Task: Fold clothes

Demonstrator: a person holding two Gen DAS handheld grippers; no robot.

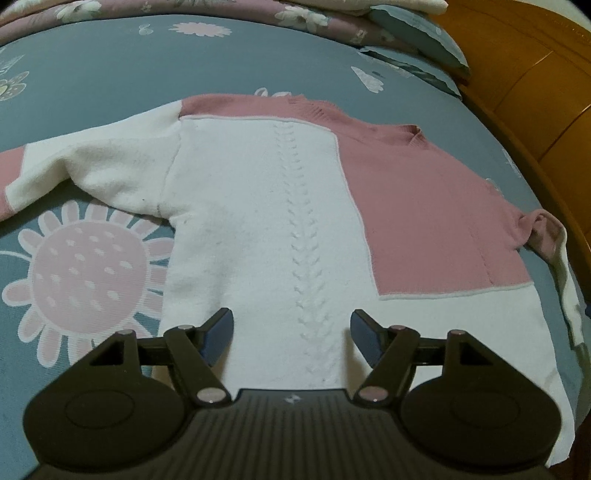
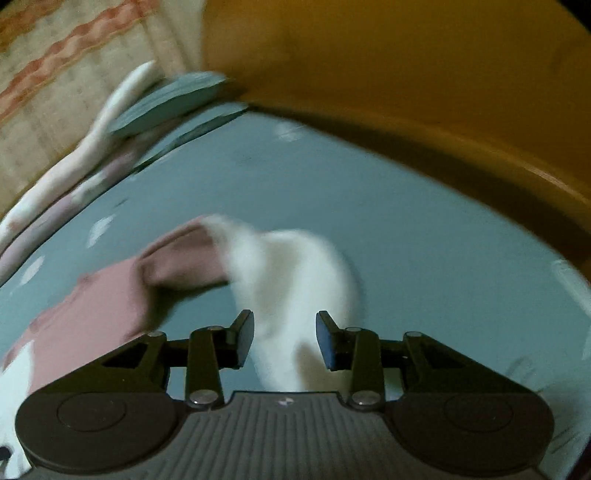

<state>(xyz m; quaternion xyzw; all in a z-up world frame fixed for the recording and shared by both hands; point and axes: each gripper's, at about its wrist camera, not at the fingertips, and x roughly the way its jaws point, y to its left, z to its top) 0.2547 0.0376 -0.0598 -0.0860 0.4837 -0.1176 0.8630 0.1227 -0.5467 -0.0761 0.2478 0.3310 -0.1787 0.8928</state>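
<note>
Your right wrist view is smeared with blur, so edges of cloth and bedding there are hard to make out. The near hem of the sweater (image 1: 266, 206) is hidden behind the body of your left gripper (image 1: 291, 338), and its left sleeve (image 1: 74, 166) is cut off at the frame's edge. The right sleeve (image 2: 291, 280) runs under your right gripper (image 2: 285, 339) and out of sight, so you cannot tell where its cuff ends.

Your left gripper's fingers (image 1: 221, 332) stand wide apart, holding nothing. They hover over the white lower part of the sweater, on either side of the braided line down its middle. Whether they touch the knit cannot be told.

Your right gripper's fingers (image 2: 243, 339) are also apart, though less widely. The white part of the right sleeve lies in the gap between them, and neither pad is pressed against it.

The sweater lies spread flat on the bed sheet (image 1: 92, 74), which is blue-grey with pink flowers. Its pink panel (image 1: 424, 206) is on the right, near the wooden bed frame (image 1: 535, 92). Pillows (image 1: 417, 33) sit at the far end.
</note>
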